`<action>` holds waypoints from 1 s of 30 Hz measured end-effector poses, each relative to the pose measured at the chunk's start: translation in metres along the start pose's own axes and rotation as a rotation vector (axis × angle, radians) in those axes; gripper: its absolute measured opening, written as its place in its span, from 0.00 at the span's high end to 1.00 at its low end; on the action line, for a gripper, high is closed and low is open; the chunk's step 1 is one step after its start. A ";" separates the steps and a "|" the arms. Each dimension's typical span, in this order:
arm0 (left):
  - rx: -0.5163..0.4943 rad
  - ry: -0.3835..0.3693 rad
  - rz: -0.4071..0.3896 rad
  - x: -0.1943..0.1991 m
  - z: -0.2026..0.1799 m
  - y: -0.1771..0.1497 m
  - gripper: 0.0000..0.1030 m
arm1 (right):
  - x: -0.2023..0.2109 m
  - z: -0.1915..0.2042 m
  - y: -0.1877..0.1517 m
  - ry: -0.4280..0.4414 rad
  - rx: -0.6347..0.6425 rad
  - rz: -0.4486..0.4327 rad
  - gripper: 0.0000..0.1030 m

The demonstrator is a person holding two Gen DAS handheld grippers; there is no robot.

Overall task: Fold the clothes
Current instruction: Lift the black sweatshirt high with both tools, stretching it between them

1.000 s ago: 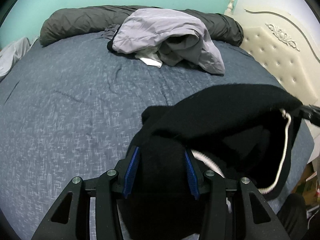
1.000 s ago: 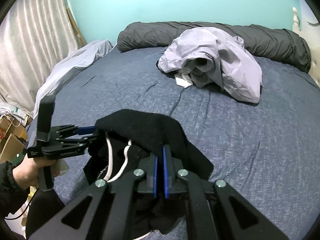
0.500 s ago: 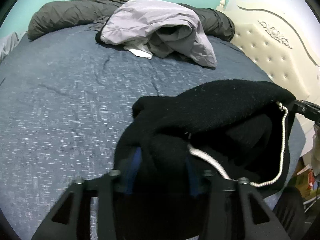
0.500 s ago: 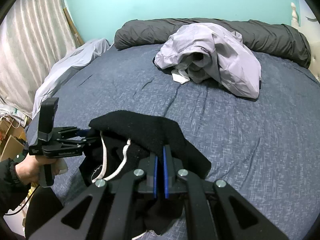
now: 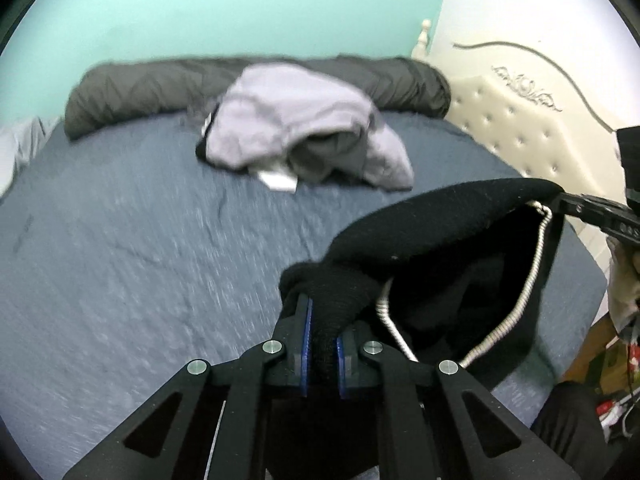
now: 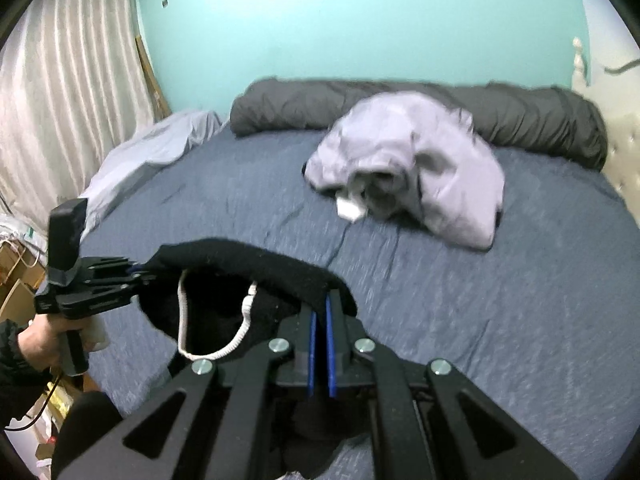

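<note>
A black garment (image 5: 440, 232) with a white drawstring (image 5: 532, 264) hangs stretched between both grippers above the blue bedspread (image 5: 120, 260). My left gripper (image 5: 322, 320) is shut on one bunched end of it, blue pads pressing the cloth. In the left wrist view the right gripper (image 5: 592, 208) holds the other end at the far right. In the right wrist view my right gripper (image 6: 320, 312) is shut on the black garment (image 6: 248, 264), and the left gripper (image 6: 132, 276) pinches its far edge, held by a hand (image 6: 36, 344). The drawstring (image 6: 182, 312) loops below.
A pale lilac and grey clothes pile (image 6: 412, 176) lies mid-bed, before a rolled dark grey duvet (image 6: 520, 116). A cream tufted headboard (image 5: 520, 132) bounds the right side. Curtains (image 6: 60, 100) and floor clutter stand to the left of the bed.
My left gripper has gone from wide open around the black cloth to shut on it. Both grippers have risen with the garment, and the views are motion-blurred.
</note>
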State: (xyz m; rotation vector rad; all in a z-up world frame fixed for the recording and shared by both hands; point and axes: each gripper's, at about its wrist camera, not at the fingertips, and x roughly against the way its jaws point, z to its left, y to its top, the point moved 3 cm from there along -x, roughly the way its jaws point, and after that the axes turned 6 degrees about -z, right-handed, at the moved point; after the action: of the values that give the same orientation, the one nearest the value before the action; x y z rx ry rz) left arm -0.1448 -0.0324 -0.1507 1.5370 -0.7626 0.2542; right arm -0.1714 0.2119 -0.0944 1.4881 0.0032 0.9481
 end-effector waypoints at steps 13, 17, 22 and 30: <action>-0.142 0.047 -0.251 0.132 -0.047 0.131 0.92 | 0.136 0.022 0.146 -0.047 0.092 -0.296 0.97; -0.165 0.071 -0.349 0.177 -0.061 0.172 0.98 | 0.182 0.037 0.186 -0.055 0.126 -0.382 0.98; -0.177 0.070 -0.395 0.214 -0.071 0.210 0.98 | 0.226 0.053 0.218 -0.071 0.169 -0.451 0.98; -0.216 0.088 -0.490 0.278 -0.092 0.242 0.98 | 0.282 0.071 0.244 -0.085 0.213 -0.536 0.98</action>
State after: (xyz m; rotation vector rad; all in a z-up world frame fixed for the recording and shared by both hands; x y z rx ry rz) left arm -0.0555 -0.0159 0.2180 1.4455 -0.3149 -0.1218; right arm -0.0758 0.2559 0.2704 1.6072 0.4329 0.4591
